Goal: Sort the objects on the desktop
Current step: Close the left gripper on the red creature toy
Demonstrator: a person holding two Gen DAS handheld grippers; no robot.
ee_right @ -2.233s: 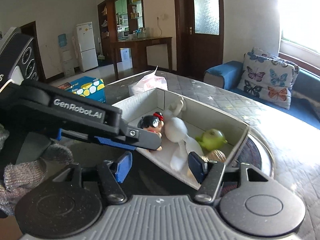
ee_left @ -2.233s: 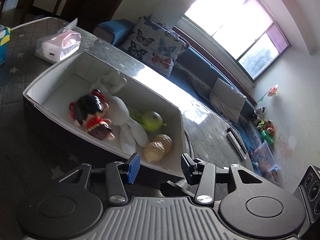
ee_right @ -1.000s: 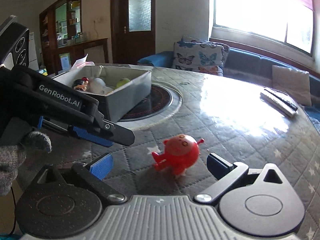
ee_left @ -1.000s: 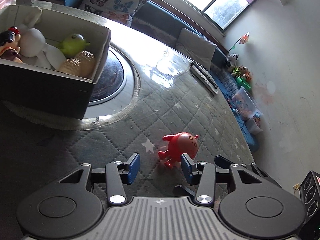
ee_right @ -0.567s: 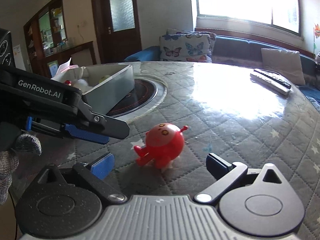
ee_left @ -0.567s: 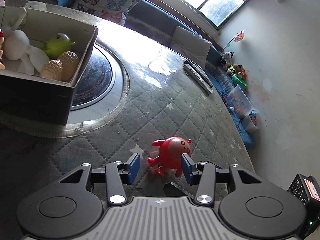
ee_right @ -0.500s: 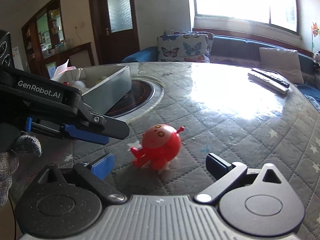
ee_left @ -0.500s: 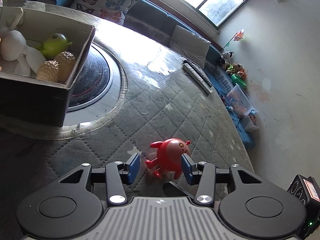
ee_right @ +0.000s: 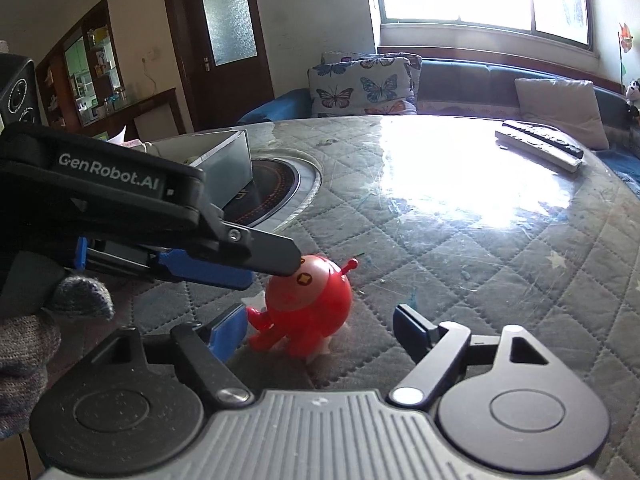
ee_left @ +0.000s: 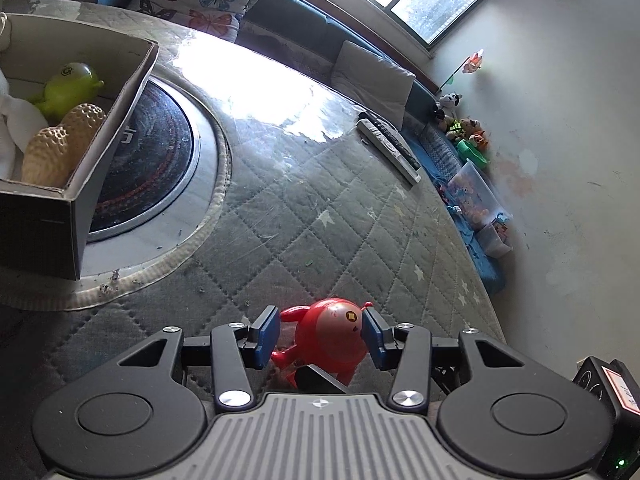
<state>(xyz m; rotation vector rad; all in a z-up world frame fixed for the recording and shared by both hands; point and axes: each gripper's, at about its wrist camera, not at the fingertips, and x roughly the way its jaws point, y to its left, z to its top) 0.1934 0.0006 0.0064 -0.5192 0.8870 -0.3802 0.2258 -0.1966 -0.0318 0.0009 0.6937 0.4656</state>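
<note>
The red toy (ee_left: pixel 328 340), a round glossy plastic figure with stubby limbs and a small antenna, stands on the quilted table cover (ee_left: pixel 320 216) near the table's front edge, well apart from the box (ee_left: pixel 80 184) at the left. The left gripper (ee_left: pixel 322 336) has it between its blue pads: the right pad presses the toy's head, while the left pad sits just beside the toy's arm (whether it touches is hard to tell). The jaws are partly closed around the toy, not yet clamped on both sides.

The right wrist view shows what the left cannot: the left gripper (ee_right: pixel 224 264) comes in from the left, tilted down, one black finger lying over the top of the toy's (ee_right: pixel 308 300) head, with a grey knitted glove (ee_right: pixel 40 320) at its handle. The right gripper (ee_right: pixel 320 332) hovers low over the cover with jaws spread wide, the toy standing between its fingertips without touching either; it holds nothing.

Only the left wrist view looks into the grey cardboard box, which holds a green toy (ee_left: pixel 68 88), two bumpy tan balls (ee_left: pixel 60 148) and something white and soft (ee_left: pixel 16 128). The box overlaps a round dark hob (ee_left: pixel 152 160) set into the table. Two remote controls (ee_left: pixel 388 148) lie near the far right edge.
</note>
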